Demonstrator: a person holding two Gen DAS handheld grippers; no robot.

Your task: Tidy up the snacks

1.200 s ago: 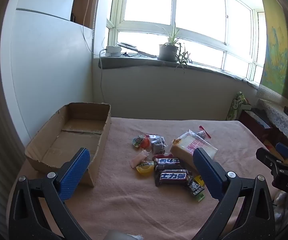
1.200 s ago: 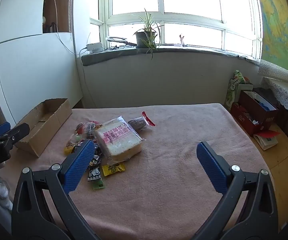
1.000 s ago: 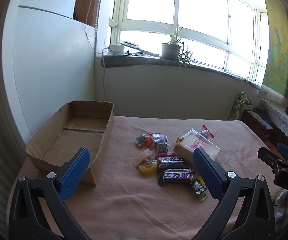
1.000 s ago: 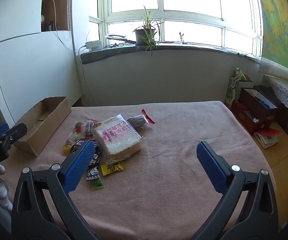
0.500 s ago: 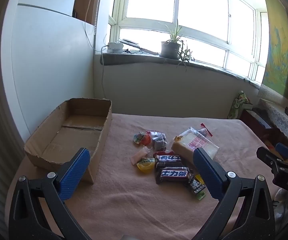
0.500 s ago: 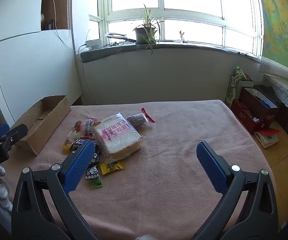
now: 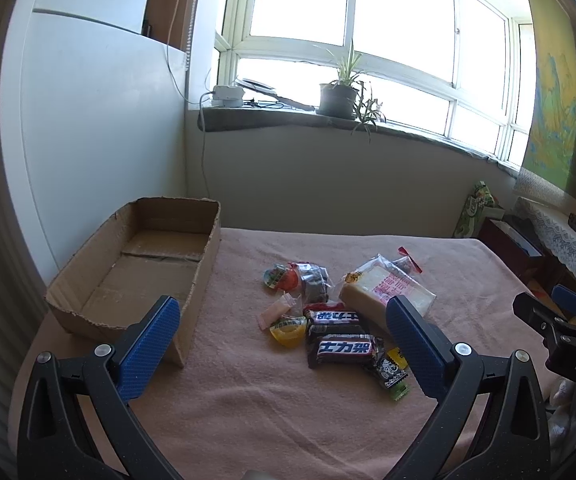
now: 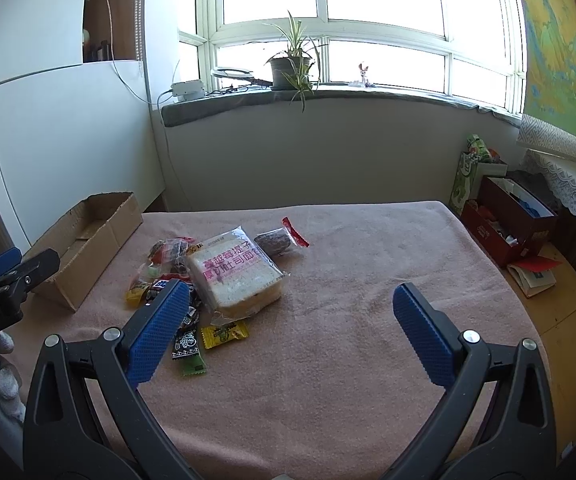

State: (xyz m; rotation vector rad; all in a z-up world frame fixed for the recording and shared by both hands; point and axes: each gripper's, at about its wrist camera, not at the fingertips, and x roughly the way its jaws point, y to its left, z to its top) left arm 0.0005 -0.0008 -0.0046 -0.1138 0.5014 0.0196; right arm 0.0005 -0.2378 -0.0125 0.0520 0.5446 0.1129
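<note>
Holding both tools above the near edge of the pink tablecloth [image 8: 367, 264], you have the left gripper [image 7: 284, 338] with its blue pads spread wide and nothing between them, and the right gripper [image 8: 291, 330] likewise spread wide and empty. The snacks lie in a loose heap near the middle of the cloth, none of them in the open cardboard box [image 7: 136, 268], which stands just to the left of the heap with its bare floor showing. In your left wrist view the bagged sliced bread [image 7: 383, 292] sits at the right of the heap, its near corner hidden behind your right-hand pad; two dark chocolate bars [image 7: 341, 338] lie side by side just in front of it, with a yellow jelly cup [image 7: 288, 328] touching their left end and a small black sachet [image 7: 387, 368] at their right end. Behind them are a red-and-green round sweet [image 7: 280, 278] and a dark wrapped piece [image 7: 313, 278]. In your right wrist view a yellow sachet [image 8: 224, 332] lies just in front of the bread, and a dark sausage in a red-ended wrapper [image 8: 278, 240] rests against the bread's far side. The potted plant [image 8: 289, 66] stands on the windowsill [image 8: 367, 94].
</note>
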